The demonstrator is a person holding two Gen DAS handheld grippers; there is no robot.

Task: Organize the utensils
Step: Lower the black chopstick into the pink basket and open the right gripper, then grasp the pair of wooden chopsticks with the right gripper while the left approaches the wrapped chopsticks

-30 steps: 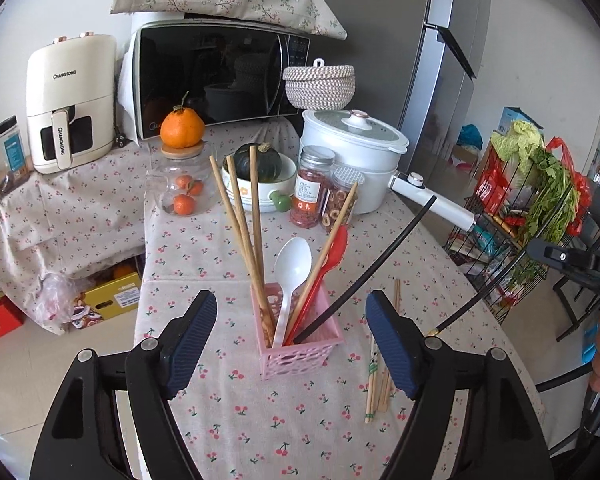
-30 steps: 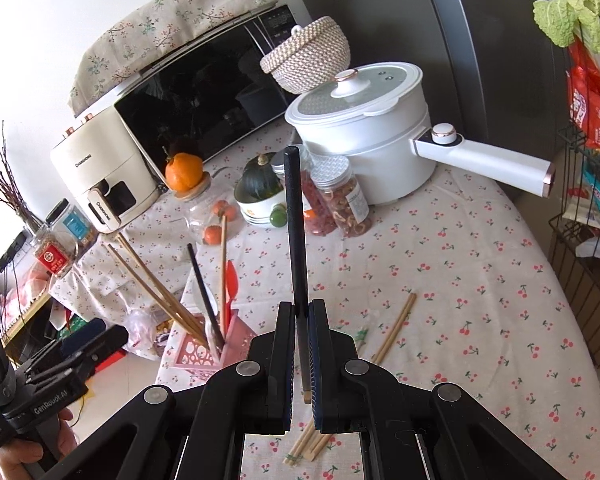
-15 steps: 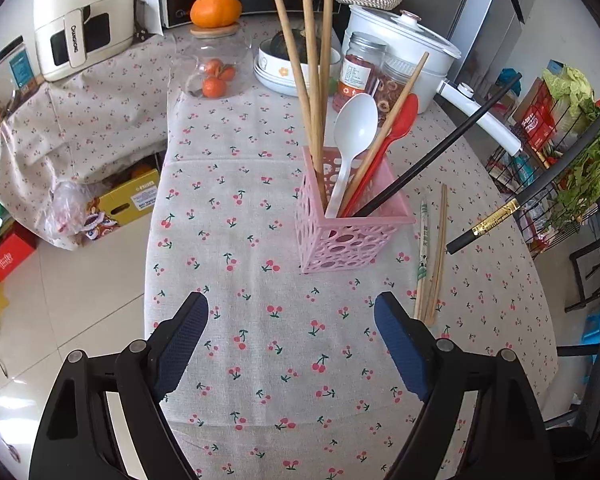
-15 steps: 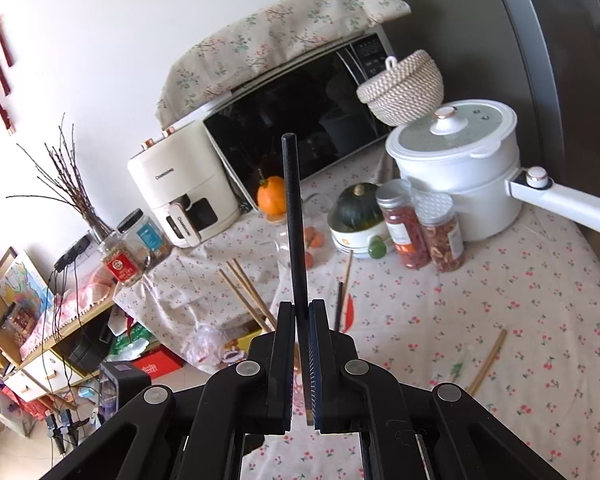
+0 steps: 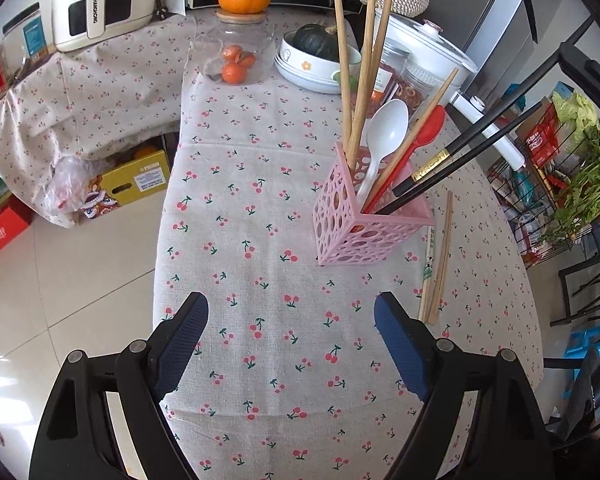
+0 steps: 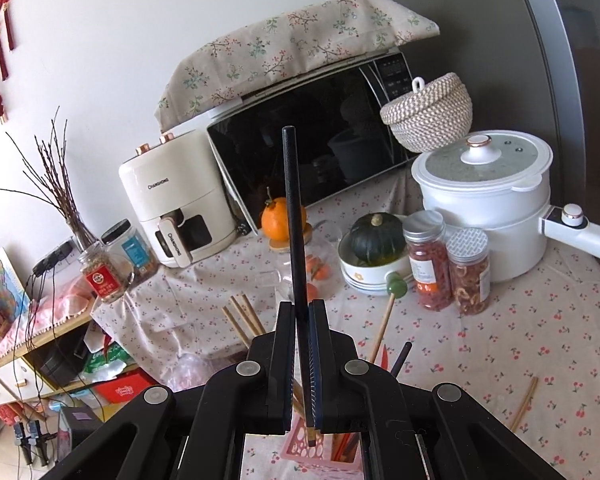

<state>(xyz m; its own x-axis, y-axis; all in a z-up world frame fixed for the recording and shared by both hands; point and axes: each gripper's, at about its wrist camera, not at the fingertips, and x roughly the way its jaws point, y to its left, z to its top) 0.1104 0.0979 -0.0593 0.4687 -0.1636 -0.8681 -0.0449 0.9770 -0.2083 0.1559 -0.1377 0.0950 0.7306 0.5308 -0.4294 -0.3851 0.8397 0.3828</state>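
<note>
The right gripper (image 6: 300,364) is clamped on 1 black chopstick (image 6: 294,216), held upright directly over the pink holder (image 5: 364,220), probably so it can drop in beside the black one (image 5: 456,178) already leaning there. The left gripper (image 5: 290,340) hangs wide and empty over bare tablecloth (image 5: 260,280), short of the holder, with the loose wooden chopsticks (image 5: 438,264) ahead to its right. Wooden chopsticks (image 5: 360,64) and 2 spoons crowd the holder's mouth.

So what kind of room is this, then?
Most likely a home kitchen or dining corner: a microwave and an air fryer stand along the wall, a fridge beside them, and a white pot sits on a cloth-covered table.
</note>
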